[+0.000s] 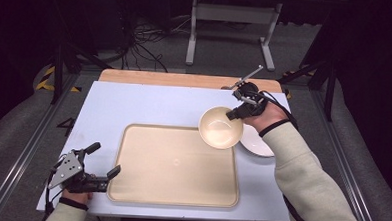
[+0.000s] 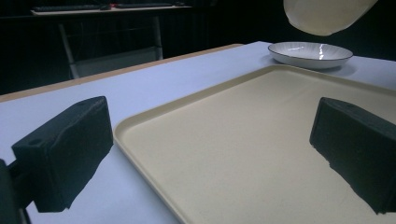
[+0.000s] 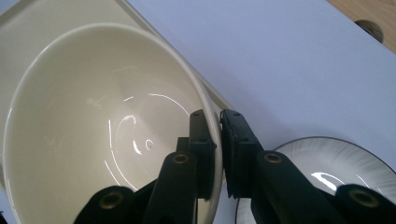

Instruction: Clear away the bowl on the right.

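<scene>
Cream bowl [image 1: 220,127] hangs in the air over the tray's [image 1: 173,189] far-right corner, tilted w/ its mouth up toward the camera; round, so no real long axis. Right gripper [image 3: 219,140] pinches its rim, jaws nearly closed. Lifted already; setting down on the tray prob. left. Plate [image 1: 258,143] sits just beside. Left gripper [image 1: 104,159] rests by the tray, jaws wide, nothing held.
</scene>
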Demonstrator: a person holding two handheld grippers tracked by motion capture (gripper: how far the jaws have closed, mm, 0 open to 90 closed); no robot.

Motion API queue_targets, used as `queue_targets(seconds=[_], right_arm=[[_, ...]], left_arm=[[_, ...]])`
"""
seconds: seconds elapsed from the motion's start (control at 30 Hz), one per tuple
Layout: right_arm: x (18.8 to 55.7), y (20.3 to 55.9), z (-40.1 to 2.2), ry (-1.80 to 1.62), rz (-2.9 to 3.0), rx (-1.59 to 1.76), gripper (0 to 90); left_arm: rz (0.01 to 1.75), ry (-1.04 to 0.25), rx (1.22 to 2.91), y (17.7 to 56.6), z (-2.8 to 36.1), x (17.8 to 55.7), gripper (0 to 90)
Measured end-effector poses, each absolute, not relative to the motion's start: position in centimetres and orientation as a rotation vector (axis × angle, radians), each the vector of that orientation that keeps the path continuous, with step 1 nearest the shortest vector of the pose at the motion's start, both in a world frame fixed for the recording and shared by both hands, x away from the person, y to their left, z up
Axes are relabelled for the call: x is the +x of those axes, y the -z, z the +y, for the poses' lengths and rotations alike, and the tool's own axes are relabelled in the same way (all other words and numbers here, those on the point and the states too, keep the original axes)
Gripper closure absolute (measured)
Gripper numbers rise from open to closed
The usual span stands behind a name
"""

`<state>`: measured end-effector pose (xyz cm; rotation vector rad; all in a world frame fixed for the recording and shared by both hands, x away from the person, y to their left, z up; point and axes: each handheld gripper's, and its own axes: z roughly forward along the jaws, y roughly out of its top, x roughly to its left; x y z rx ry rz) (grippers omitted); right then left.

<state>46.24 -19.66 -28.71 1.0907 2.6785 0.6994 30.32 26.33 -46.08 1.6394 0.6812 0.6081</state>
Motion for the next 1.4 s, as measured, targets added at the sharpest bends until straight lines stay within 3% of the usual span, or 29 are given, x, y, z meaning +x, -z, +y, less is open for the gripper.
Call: queue_targets(seconds=[0.53,1.4], right_arm=[[44.4,28.6,-15.3,-0.743,2.748,0.943,83.2],[44.2,31.9,-8.9,-0.767,2.891,0.842,82.6]], left_arm=[[0.681,-0.611,1.642,46.1,26.3,30.3,0.2],[0.677,-0.61,1.647,46.1,26.3,30.3,0.2]])
